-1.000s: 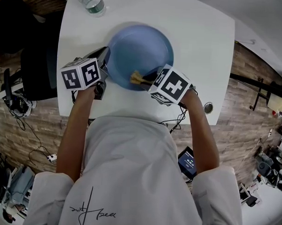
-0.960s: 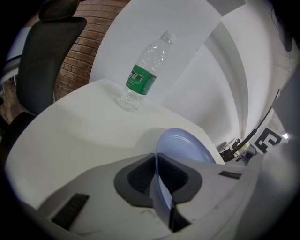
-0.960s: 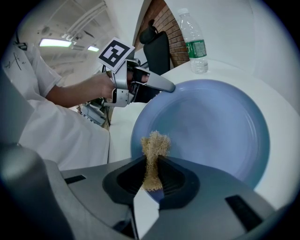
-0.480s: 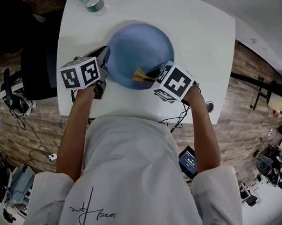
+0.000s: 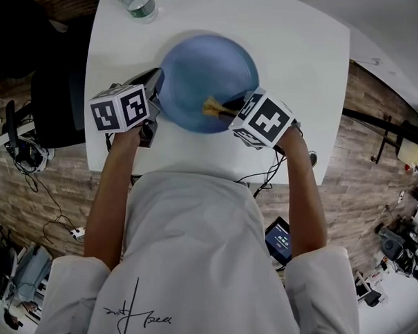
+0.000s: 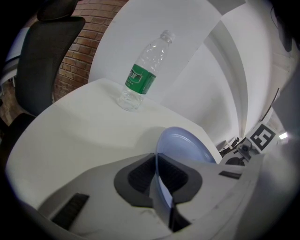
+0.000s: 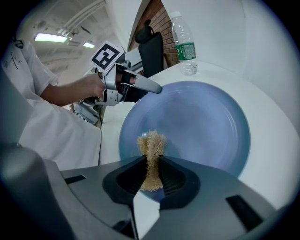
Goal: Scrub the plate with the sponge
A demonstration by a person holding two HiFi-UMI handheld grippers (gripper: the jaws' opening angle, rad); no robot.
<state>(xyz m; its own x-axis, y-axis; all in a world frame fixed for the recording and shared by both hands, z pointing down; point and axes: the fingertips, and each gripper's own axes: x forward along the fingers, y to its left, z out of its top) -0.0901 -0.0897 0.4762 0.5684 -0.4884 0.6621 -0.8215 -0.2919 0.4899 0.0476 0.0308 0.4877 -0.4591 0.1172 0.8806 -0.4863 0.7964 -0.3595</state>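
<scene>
A light blue plate sits on the white table. My left gripper is shut on the plate's left rim; in the left gripper view the rim runs between the pads. My right gripper is shut on a tan fibrous sponge, whose tip presses on the plate's near right part. In the right gripper view the sponge stands squeezed between the jaws over the plate, with the left gripper at the plate's far-left rim.
A clear water bottle with a green label stands at the table's far-left edge, also seen as the bottle and the bottle. A black chair stands left of the table. Cables hang off the near table edge.
The right gripper with the sponge has slid to the right and slightly away across the plate. The left gripper and the plate have stayed put.
</scene>
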